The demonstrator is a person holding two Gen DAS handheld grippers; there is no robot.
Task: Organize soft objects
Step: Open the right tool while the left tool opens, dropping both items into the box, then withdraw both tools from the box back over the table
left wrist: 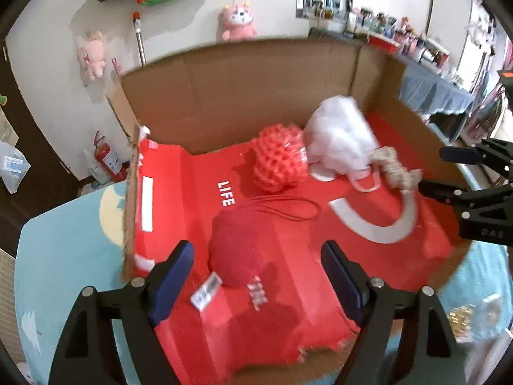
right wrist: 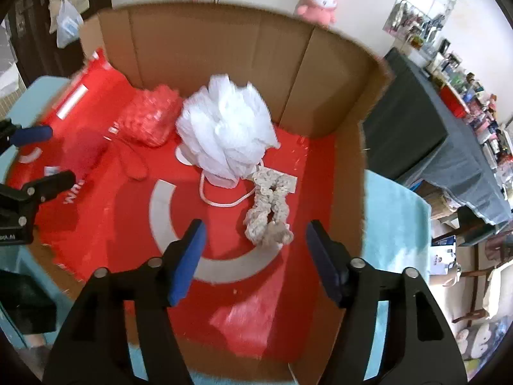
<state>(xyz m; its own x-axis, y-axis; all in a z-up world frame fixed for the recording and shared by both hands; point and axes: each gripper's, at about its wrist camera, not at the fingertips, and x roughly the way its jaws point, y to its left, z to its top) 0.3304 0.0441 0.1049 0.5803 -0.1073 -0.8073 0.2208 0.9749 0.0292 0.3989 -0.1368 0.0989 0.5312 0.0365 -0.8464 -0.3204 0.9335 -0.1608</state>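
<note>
- Jaws of the left gripper (left wrist: 258, 276) stand spread at the bottom of the left wrist view, pinching nothing; the dark red plush ball (left wrist: 239, 250) lies between and just beyond the blue pads, untouched.
- Right gripper (right wrist: 255, 256), at the bottom of the right wrist view, is likewise spread and empty, its blue pads standing either side of the lower end of the beige scrunchie (right wrist: 269, 211).
- That scrunchie is a ruffled, knitted loop stretched long, its axis running from lower centre up toward the white mesh puff (right wrist: 226, 134), which it touches at the top end.
- White puff is a frilly netted ball with a white cord loop (right wrist: 221, 202) trailing toward the bottom of the frame.
- Coral net sponge (right wrist: 149, 120), an open honeycomb weave, sits just left of the puff, touching it.
- All four lie on the red printed floor of an open cardboard box (right wrist: 224, 41), with plain brown corrugated walls rising behind.
- Left wrist view alone shows the white tag (left wrist: 205, 295) beside the plush ball and its thin red cord (left wrist: 288, 208) curling toward centre frame.
- Right wrist view alone shows the scrunchie whole, and a crumpled red plastic piece (right wrist: 247, 320) at lower centre.
- Box rests on a pale blue surface (left wrist: 64, 240).
</note>
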